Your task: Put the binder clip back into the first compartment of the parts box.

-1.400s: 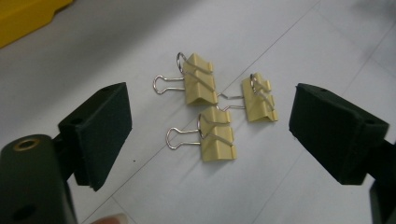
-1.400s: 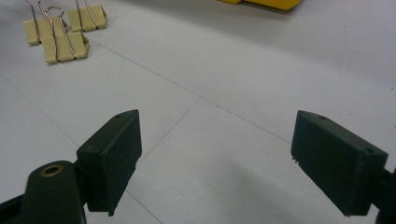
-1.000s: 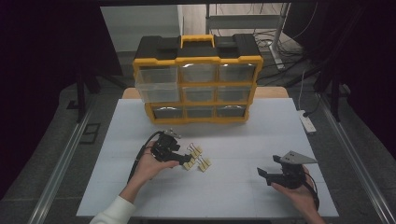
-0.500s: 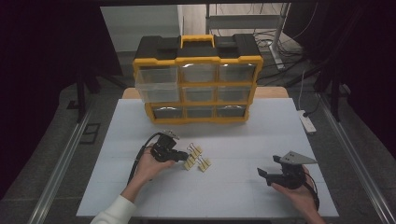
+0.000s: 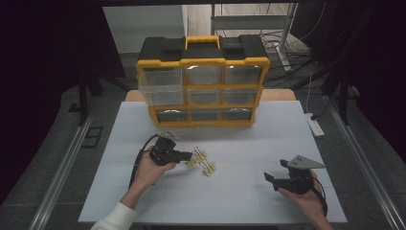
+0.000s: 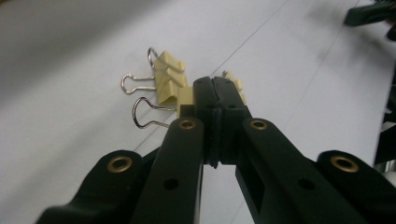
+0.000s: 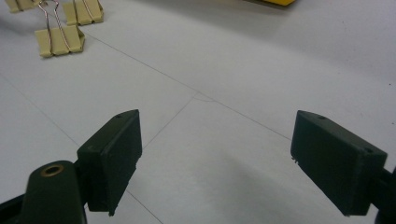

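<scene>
At table centre-left, left hand-held gripper (image 5: 187,156) has just closed, jaws together on one yellow binder clip (image 6: 185,97) beside more binder clips (image 5: 208,167) at its 3 o'clock; right hand-held gripper (image 7: 217,161) gapes wide, holding nothing, on the table (image 5: 249,143).

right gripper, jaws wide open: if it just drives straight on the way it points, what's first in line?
Probably nothing close: ahead of the right gripper lies bare white table. The nearest binder clip sits off to one side. Depth unclear.
</scene>
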`<act>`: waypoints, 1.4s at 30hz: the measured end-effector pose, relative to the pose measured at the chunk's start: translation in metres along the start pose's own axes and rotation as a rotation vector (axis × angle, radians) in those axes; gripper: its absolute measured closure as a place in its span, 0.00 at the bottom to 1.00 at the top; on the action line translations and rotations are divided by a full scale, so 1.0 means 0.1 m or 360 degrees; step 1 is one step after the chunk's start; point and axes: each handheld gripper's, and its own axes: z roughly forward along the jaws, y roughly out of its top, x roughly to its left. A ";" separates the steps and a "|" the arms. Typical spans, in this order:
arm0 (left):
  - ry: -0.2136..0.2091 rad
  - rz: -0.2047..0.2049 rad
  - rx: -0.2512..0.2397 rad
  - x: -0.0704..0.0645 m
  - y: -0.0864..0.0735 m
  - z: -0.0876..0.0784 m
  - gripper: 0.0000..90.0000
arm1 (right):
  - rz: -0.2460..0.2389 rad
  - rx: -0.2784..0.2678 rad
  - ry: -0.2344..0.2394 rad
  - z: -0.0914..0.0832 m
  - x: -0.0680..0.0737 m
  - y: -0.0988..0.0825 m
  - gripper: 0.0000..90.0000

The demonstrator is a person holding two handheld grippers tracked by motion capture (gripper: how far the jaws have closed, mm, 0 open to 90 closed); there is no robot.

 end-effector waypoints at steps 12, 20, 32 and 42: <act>0.0004 0.0029 -0.0163 -0.08 0.06 -0.29 0.99 | 0.0004 -0.0013 -0.0005 -0.01 -0.01 0.00 0.19; 0.0019 0.0068 -0.0335 -0.16 0.08 -0.48 0.99 | 0.0001 -0.0014 -0.0008 -0.01 -0.02 0.00 0.19; 0.0012 0.0094 -0.0505 -0.24 0.11 -0.73 0.99 | 0.0010 -0.0022 -0.0020 -0.02 -0.02 0.00 0.19; -0.0011 0.0135 -0.0628 -0.36 0.22 -0.96 0.99 | 0.0026 -0.0027 -0.0018 -0.03 -0.03 0.00 0.19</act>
